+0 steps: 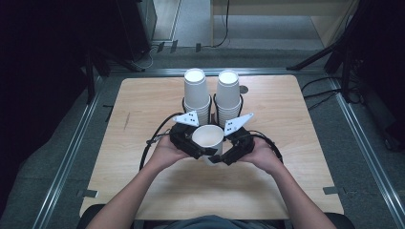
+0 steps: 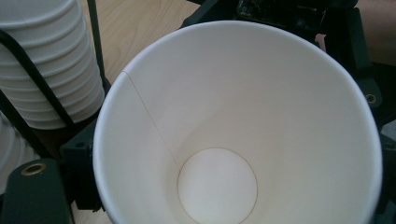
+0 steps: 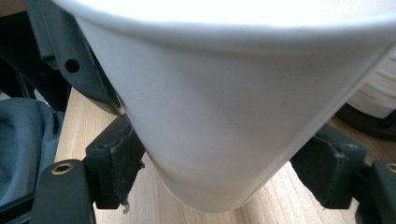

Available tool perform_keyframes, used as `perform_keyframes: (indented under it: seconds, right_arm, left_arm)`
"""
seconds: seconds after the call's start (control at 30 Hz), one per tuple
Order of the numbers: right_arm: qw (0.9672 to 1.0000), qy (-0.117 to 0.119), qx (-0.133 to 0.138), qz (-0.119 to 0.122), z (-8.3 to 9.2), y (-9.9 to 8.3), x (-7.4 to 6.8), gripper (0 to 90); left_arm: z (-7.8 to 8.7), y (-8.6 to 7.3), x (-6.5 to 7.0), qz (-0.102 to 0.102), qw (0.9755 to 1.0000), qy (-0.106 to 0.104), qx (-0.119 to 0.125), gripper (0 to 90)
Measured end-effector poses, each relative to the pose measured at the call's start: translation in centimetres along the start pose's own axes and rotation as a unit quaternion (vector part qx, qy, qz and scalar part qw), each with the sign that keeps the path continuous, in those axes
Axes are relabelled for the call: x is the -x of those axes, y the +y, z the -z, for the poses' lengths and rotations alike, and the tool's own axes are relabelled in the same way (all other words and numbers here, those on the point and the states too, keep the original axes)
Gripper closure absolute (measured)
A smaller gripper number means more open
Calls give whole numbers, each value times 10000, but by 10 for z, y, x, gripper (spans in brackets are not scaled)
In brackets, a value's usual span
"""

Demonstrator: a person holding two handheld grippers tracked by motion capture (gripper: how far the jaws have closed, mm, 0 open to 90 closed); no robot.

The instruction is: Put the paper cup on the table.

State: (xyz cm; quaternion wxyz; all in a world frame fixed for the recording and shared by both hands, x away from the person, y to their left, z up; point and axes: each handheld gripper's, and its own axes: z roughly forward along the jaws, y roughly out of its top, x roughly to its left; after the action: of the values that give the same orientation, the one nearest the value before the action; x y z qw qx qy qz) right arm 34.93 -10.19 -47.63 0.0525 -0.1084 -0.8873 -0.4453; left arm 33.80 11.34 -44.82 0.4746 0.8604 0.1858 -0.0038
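Cup [image 1: 208,137]: upright between your 2 grippers, in front of 2 stacks [image 1: 197,95].
Right gripper [image 3: 215,172]: clamps the cup's base.
Left gripper [image 1: 193,145]: you can't tell its grip.

A light wooden table [image 1: 157,186] with rounded corners stands on grey carpeted floor [image 1: 367,157]. Metal rails [image 1: 67,157] run along the carpet on the table's left and right, and another crosses just beyond its far edge. Black stand legs [image 1: 315,58] slant down at the far right, with cables [image 1: 325,93] lying loose on the carpet beside them. A pale wooden cabinet [image 1: 286,21] sits at the far wall, a dark case [image 1: 136,24] to its left. The sides of the room are in deep shadow, while the table is evenly lit.
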Motion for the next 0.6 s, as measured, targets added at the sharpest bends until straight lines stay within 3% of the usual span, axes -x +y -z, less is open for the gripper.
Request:
perform_keyframes:
  seconds: [0.13,0.23,0.6]
  right_arm:
    - [10000,-26,-45,45,-1,0,-1,224]
    - [9999,-42,-95,0,-3,-1,0,224]
    - [9999,-14,-108,-26,-3,0,0,226]
  left_arm:
    - [-1,0,1,-111,9999,19,-113,130]
    - [-2,0,-1,4,9997,-80,-220,160]
    - [-1,2,0,-60,9997,-77,-212,196]
